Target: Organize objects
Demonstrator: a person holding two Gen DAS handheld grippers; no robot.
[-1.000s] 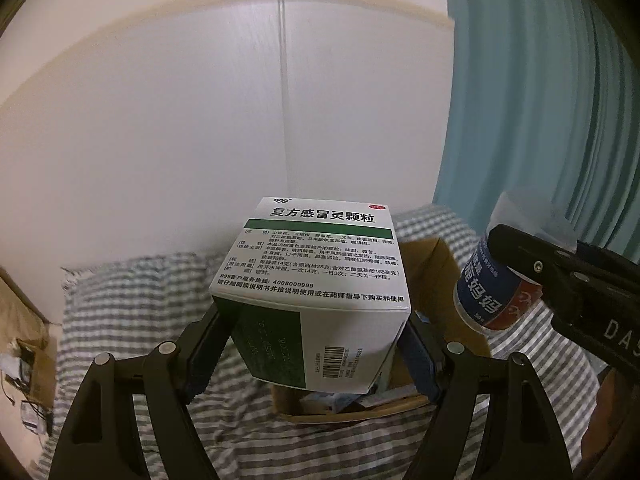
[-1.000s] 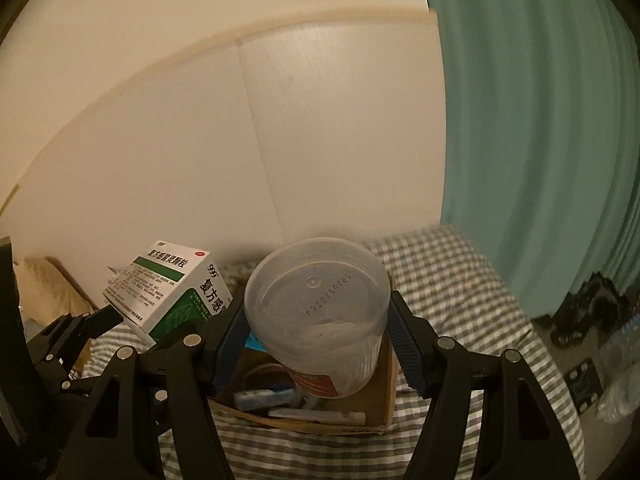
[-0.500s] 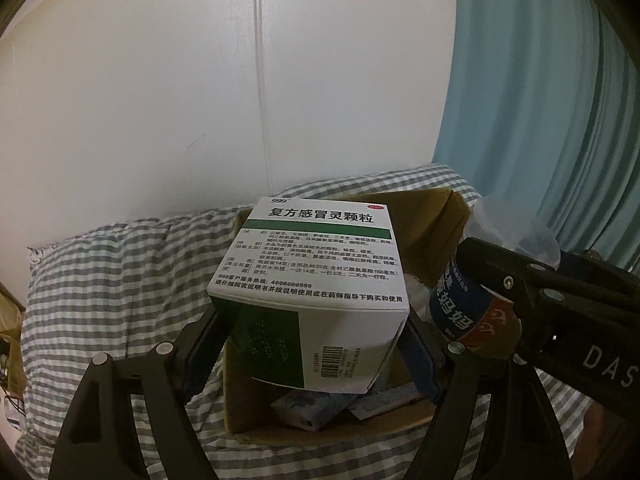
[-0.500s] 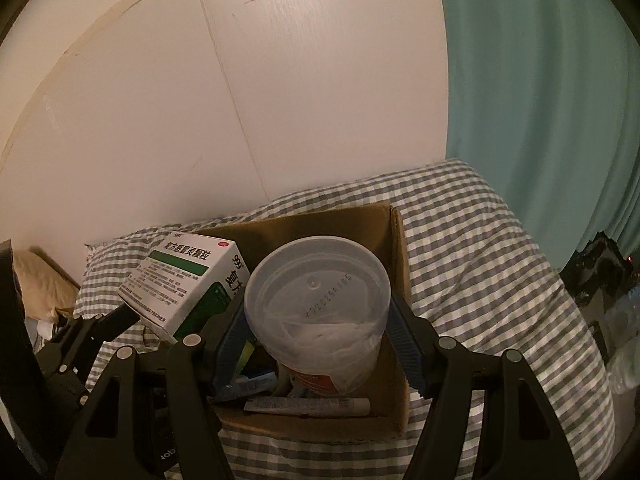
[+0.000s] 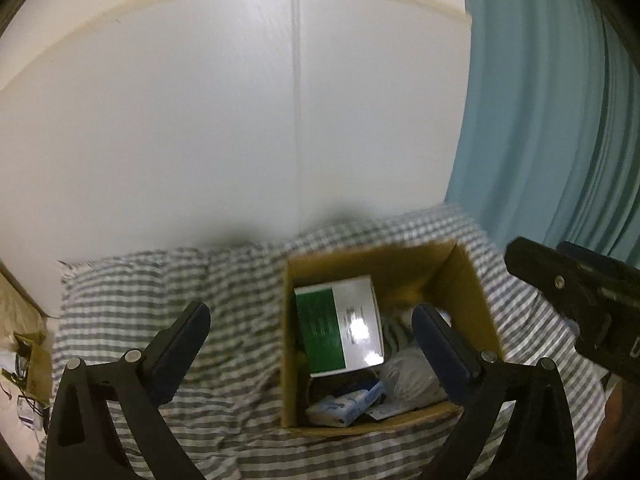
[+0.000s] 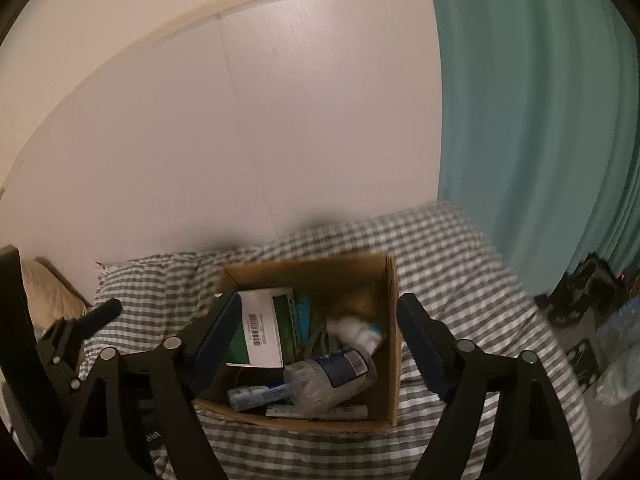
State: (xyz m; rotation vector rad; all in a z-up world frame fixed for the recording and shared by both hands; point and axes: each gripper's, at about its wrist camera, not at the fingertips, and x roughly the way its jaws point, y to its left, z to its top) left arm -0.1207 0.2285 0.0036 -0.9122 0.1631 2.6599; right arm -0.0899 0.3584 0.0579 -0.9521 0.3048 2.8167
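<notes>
A pale panelled wall (image 5: 280, 120) with a vertical seam is seen ahead of the tongs; a cream band is seen curving above the panels; a teal curtain (image 6: 540, 120) is hung to the right of them; a grey-and-white checked bedcover (image 6: 440, 248) is spread beneath and beyond them; dark clutter (image 6: 580, 296) is seen low at the far right, on the floor; the room is dimly, warmly lit
</notes>
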